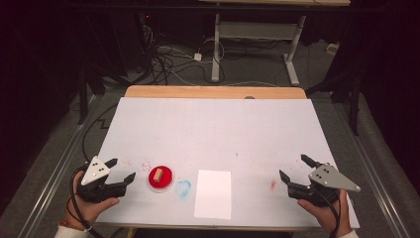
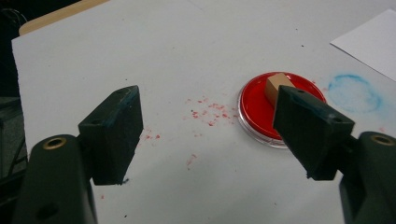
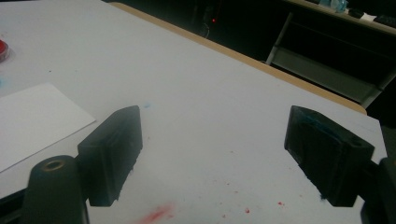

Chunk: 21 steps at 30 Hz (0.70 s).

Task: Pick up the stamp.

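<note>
1. The left hand-held gripper [image 1: 121,169] rests low at the near left of the table [image 1: 213,124] with its jaws spread wide and nothing between them; in the left gripper view [image 2: 208,126] the gap between the jaws frames bare white surface speckled with red ink

2. Its jaws point toward the red ink pad [image 1: 160,177], which lies just beside them on the side toward the middle of the table, so the gripper seems lined up for a reach at the small wooden stamp [image 1: 157,174] that stands on the pad; in the left gripper view one jaw partly covers the stamp [image 2: 276,86]

3. The stamp likely sits there to take up ink; the sheet of white paper [image 1: 213,193] lies near the pad, with a blue ring-shaped ink mark [image 1: 183,188] on the table between them

4. The right hand-held gripper [image 1: 293,167] is well apart at the near right, jaws likewise spread and empty [image 3: 212,154], beside a red smear [image 1: 273,184]; it looks parked clear of the work

5. Both hands come in from the near edge, wrists low, each gripper angled inward toward the table's middle
</note>
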Each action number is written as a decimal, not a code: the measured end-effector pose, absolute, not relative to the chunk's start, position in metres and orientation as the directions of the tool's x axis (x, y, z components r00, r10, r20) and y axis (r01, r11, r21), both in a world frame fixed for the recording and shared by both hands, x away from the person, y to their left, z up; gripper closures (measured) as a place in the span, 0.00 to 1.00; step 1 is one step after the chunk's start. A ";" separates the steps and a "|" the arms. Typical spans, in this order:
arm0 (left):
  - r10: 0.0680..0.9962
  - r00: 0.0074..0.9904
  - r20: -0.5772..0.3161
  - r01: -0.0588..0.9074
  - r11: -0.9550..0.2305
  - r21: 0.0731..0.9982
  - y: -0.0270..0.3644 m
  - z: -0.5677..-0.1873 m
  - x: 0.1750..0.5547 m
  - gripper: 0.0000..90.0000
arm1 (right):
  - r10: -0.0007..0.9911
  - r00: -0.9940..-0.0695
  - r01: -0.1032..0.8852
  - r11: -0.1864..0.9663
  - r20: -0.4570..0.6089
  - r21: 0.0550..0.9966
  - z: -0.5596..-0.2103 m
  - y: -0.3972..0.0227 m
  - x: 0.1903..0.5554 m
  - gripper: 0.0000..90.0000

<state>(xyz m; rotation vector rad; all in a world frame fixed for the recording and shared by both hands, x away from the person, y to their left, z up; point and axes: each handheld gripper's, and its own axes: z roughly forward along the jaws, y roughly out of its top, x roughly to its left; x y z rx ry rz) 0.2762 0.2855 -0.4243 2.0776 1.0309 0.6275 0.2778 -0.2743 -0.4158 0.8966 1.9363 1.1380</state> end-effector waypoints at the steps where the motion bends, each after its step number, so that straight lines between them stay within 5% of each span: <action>1: 0.816 0.567 0.113 0.472 -0.435 0.767 0.284 -0.422 0.277 0.28 | 0.829 -0.513 0.215 0.376 -0.223 0.901 -0.417 -0.274 0.278 0.22; 21: 0.754 0.655 0.057 0.563 -0.537 0.628 0.248 -0.398 0.302 0.33 | 0.823 -0.519 0.245 0.403 -0.232 0.882 -0.422 -0.271 0.282 0.23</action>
